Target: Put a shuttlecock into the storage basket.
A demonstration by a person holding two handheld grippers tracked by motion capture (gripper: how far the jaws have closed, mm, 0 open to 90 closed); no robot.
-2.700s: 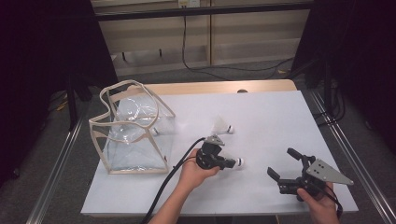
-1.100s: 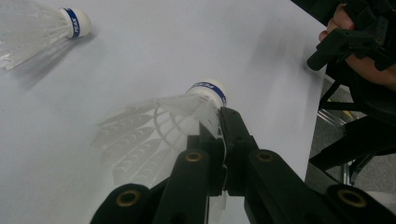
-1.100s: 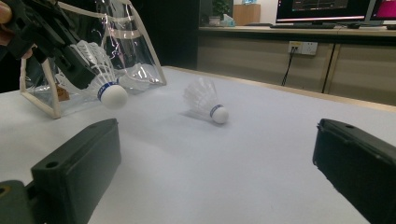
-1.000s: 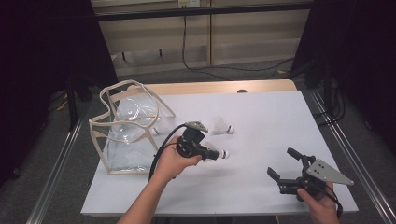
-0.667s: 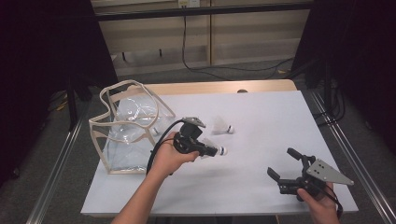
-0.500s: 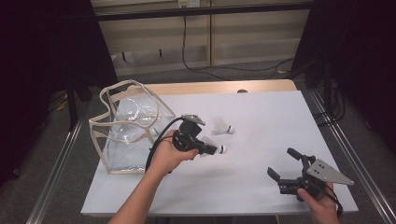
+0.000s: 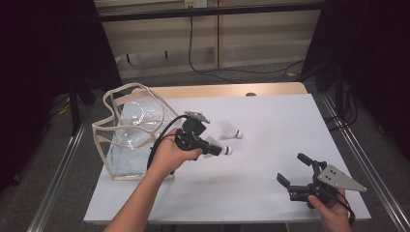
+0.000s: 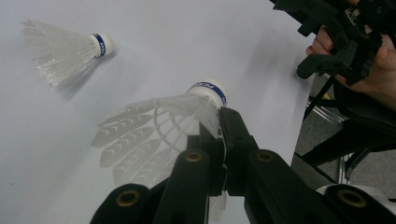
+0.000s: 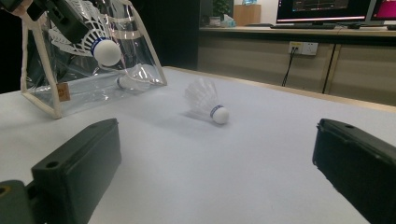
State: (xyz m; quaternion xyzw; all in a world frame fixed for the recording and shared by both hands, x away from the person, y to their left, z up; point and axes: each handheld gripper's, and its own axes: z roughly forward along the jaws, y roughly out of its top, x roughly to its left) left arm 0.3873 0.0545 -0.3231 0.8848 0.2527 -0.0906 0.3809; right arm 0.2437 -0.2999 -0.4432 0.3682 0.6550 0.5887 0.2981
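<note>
My left gripper [image 7: 213,148] is shut on a white shuttlecock [image 7: 220,148] by its feather skirt, cork pointing right, held above the white table [image 7: 251,198] beside the clear bag [image 7: 126,140]. In the left gripper view the jaws pinch the feathers of the held shuttlecock [image 8: 159,123]. A second shuttlecock [image 7: 229,131] lies on the table just behind it. My right gripper [image 7: 290,167] rests at the front right, open, nothing between its jaws. From the right gripper view the lying shuttlecock [image 9: 208,103] is ahead and the held one [image 9: 95,41] hangs at upper left.
The clear bag [image 9: 46,95] with cream trim stands at the table's left, mouth up, with another shuttlecock [image 9: 130,83] lying inside. A cable trails from the left gripper over the bag's edge. Metal rails run along both table sides.
My left hand has carried the shuttlecock up and to the left, closer to the bag. The right gripper has stayed in place.
</note>
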